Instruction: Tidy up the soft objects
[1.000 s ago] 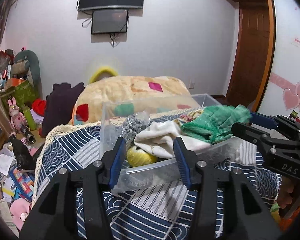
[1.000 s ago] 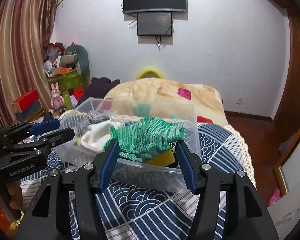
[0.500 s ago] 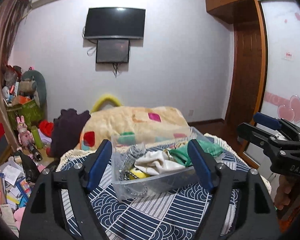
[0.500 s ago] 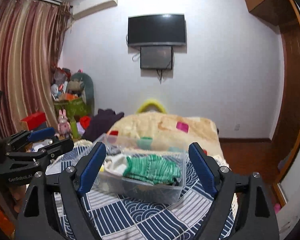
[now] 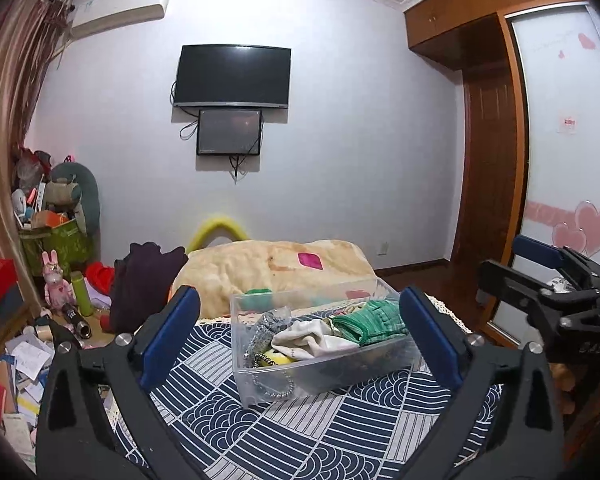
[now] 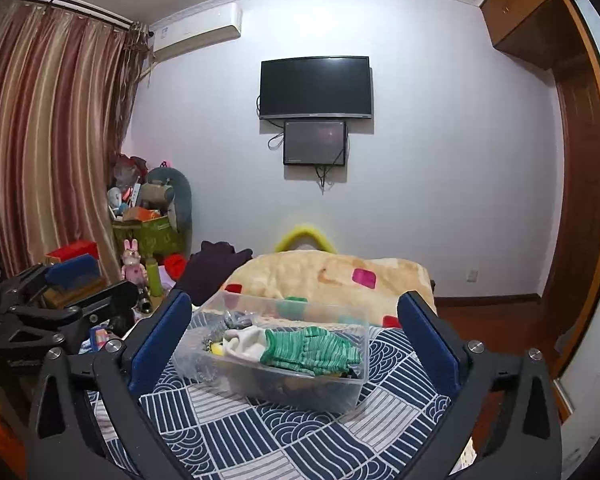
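A clear plastic bin (image 5: 332, 376) (image 6: 340, 390) stands on the blue patterned bedcover (image 5: 300, 428) (image 6: 260, 428). It holds a green knitted cloth (image 5: 374, 320) (image 6: 312, 350), a white cloth (image 5: 312, 338) (image 6: 246, 342), a grey piece (image 5: 266, 326) and something yellow (image 5: 276, 359). My left gripper (image 5: 300, 340) is open and empty, well back from the bin. My right gripper (image 6: 294, 344) is open and empty, also back from the bin. Each gripper shows at the side of the other's view.
A beige quilt (image 5: 276, 268) (image 6: 332, 274) lies behind the bin, with a dark garment (image 5: 140, 280) to its left. Toys, boxes and papers clutter the floor at left (image 5: 40, 320). A wardrobe (image 5: 560, 200) stands at right. A TV (image 6: 315, 87) hangs on the wall.
Both grippers have pulled back and up from the bin and opened wider. The bin now looks smaller and sits between the fingers at a distance.
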`<state>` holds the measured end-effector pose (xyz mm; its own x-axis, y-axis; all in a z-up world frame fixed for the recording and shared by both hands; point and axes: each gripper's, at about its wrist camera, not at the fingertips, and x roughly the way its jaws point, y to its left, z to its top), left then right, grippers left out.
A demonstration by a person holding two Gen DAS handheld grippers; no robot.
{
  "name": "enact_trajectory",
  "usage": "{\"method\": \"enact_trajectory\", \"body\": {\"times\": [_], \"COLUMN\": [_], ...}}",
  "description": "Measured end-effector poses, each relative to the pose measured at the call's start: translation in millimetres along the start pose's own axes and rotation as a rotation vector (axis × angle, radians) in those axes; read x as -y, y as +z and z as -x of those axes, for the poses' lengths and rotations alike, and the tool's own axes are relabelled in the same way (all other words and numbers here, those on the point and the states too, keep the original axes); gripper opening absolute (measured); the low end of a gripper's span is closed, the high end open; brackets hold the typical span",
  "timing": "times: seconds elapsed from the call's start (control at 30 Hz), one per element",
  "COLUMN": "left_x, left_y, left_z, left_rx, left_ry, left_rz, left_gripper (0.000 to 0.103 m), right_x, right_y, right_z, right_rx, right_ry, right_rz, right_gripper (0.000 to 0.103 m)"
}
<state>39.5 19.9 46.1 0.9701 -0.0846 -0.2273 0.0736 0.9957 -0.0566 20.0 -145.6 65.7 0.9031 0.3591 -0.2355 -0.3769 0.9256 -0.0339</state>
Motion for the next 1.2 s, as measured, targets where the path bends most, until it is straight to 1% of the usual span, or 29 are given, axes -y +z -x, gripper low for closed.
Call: {"method": "enact_trajectory", "body": {"times": [0.13, 0.43, 0.9, 1.2], "left_x": [2.6, 0.8, 7.7, 8.6], "left_y": [-1.3, -4.4, -7.1, -8.1], "left_z": [6.3, 6.3, 9.4, 7.7], "left_rx": [0.011, 0.003, 0.018, 0.011], "left_ry": [-0.001, -0.009, -0.002, -0.003], "left_rz": [-0.013, 0.002, -0.026, -0.026], "left_gripper": [0.102, 0.103, 0.103, 0.103], "right_x": [1.4, 2.7, 1.1, 0.7], "right_y": [-4.4, -5.6, -4.8, -5.2], "right_z": [3.3, 5.9, 9.2, 10.6], "right_rx": [-0.006, -0.008, -0.005, -0.007], "right_ry": [0.004, 0.002, 0.008, 0.008], "right_rz": [-0.008, -0.015, -0.023, -0.023], "right_gripper": [0.103, 0.103, 0.103, 0.103]}}
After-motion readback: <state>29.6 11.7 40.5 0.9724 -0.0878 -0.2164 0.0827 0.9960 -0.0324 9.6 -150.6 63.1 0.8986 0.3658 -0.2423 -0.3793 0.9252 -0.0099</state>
